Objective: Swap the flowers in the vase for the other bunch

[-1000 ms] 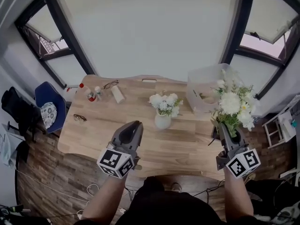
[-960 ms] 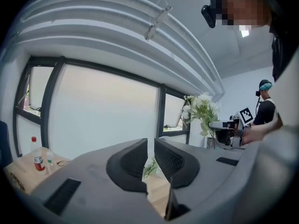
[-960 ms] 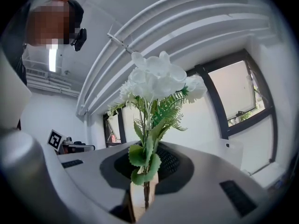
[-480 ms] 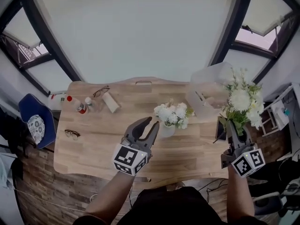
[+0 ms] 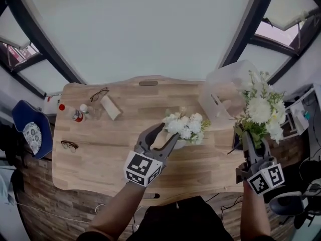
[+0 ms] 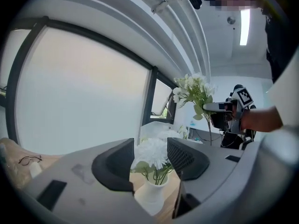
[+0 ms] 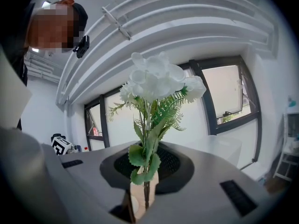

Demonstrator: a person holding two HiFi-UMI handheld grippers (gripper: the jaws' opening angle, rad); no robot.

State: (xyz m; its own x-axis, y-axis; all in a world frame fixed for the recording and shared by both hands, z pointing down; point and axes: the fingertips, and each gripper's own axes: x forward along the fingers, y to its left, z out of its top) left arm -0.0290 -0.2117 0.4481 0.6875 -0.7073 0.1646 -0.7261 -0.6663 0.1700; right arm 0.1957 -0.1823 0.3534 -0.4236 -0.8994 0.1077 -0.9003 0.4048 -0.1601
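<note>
A small white vase (image 6: 150, 192) with white flowers (image 5: 184, 127) stands mid-table on the wooden table (image 5: 115, 154). My left gripper (image 5: 165, 131) has reached the vase from the near side; its jaws have just been opening and stand wide. In the left gripper view the flower heads (image 6: 152, 154) show between the jaws, with no pad pressing on them. My right gripper (image 5: 247, 138) is shut on the stems of the other bunch (image 5: 261, 109), white blooms with green fern, held upright over the table's right end. The stems (image 7: 145, 190) sit clamped between its pads.
A clear plastic box (image 5: 223, 92) stands at the back right, behind the held bunch. At the table's left lie two pairs of glasses (image 5: 99, 93) (image 5: 68, 145), red-capped bottles (image 5: 75, 114) and a small white block (image 5: 111, 107). A blue chair (image 5: 27, 129) stands beyond the left edge.
The left gripper went forward and down toward the vase, and its jaws went from shut to wide open. The right gripper with its bunch shifted a little.
</note>
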